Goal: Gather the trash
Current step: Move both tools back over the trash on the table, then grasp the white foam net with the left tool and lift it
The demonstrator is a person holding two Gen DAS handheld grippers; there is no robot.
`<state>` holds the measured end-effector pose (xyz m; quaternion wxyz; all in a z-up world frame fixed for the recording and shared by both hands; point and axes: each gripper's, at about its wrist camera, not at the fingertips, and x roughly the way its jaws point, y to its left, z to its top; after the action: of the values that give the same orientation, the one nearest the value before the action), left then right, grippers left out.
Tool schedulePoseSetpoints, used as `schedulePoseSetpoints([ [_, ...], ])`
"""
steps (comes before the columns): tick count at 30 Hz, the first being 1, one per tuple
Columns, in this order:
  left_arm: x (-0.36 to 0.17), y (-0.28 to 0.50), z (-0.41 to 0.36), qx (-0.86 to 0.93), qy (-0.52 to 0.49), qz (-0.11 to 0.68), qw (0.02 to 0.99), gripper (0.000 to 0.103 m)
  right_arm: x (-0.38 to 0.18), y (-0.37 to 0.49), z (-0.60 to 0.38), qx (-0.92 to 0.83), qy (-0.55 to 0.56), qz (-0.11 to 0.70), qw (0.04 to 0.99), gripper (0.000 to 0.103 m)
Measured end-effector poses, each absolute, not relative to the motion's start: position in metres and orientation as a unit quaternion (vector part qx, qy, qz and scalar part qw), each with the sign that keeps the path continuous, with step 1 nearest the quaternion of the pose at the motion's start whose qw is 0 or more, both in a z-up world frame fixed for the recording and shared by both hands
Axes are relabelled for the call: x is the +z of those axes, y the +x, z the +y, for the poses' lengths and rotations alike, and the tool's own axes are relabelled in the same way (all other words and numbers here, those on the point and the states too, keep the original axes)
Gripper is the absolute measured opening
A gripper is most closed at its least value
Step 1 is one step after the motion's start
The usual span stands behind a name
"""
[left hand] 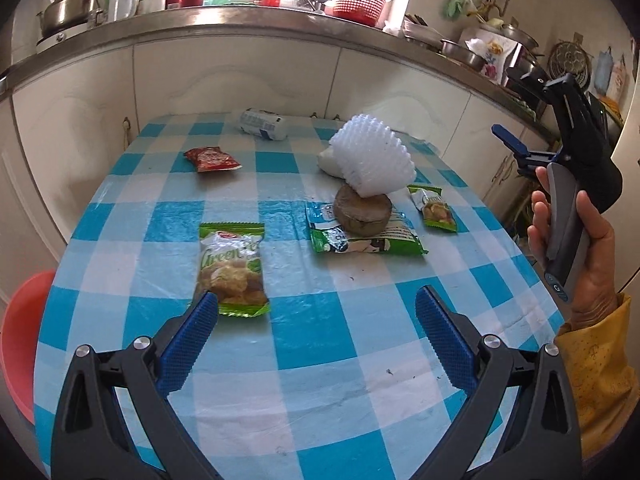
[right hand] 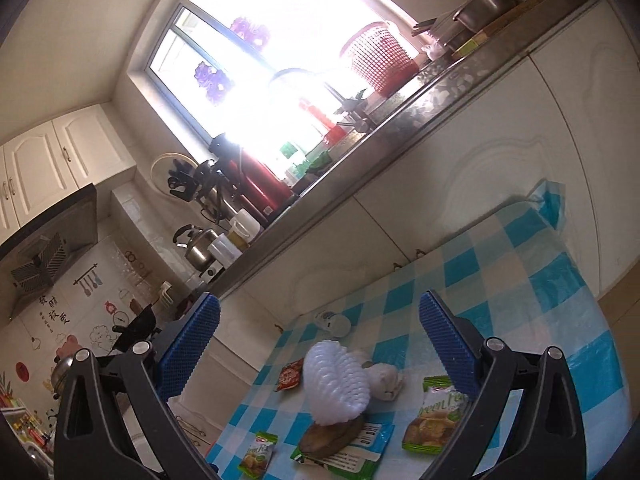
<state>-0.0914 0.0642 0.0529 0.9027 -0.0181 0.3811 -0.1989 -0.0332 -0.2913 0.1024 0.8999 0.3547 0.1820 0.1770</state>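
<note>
Snack wrappers lie on the blue-checked table [left hand: 320, 360]. A green pea wrapper [left hand: 232, 264] lies just ahead of my left gripper [left hand: 316, 304], whose left fingertip overlaps its near corner. The jaws are open with nothing between them. Farther back, a brown round disc [left hand: 362, 214] rests on a larger green wrapper [left hand: 372, 242], with a white foam net [left hand: 374, 156] leaning on it. A small green wrapper [left hand: 434, 208], a red wrapper [left hand: 210, 159] and a crumpled white pack [left hand: 264, 124] lie around. My right gripper [right hand: 320, 304] is open and raised off the table's right side, tilted above the foam net [right hand: 336, 384].
A red basin [left hand: 20, 340] sits below the table's left edge. A steel counter [left hand: 240, 20] with a kettle, mugs and a red basket runs behind the table over white cabinet doors. A hand [left hand: 592, 248] in a yellow sleeve holds the right gripper [left hand: 520, 108].
</note>
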Motion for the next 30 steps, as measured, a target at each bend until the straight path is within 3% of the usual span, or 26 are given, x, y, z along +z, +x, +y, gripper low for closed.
schedulePoseSetpoints([
  [15, 0.044, -0.050, 0.008, -0.206, 0.013, 0.391, 0.897, 0.099, 0.037, 0.003, -0.278, 0.105, 0.317, 0.398, 0.854, 0.099],
  [30, 0.060, 0.013, -0.034, -0.198, -0.049, 0.392, 0.897, 0.099, 0.039, 0.000, -0.275, 0.071, 0.273, 0.417, 0.864, 0.098],
])
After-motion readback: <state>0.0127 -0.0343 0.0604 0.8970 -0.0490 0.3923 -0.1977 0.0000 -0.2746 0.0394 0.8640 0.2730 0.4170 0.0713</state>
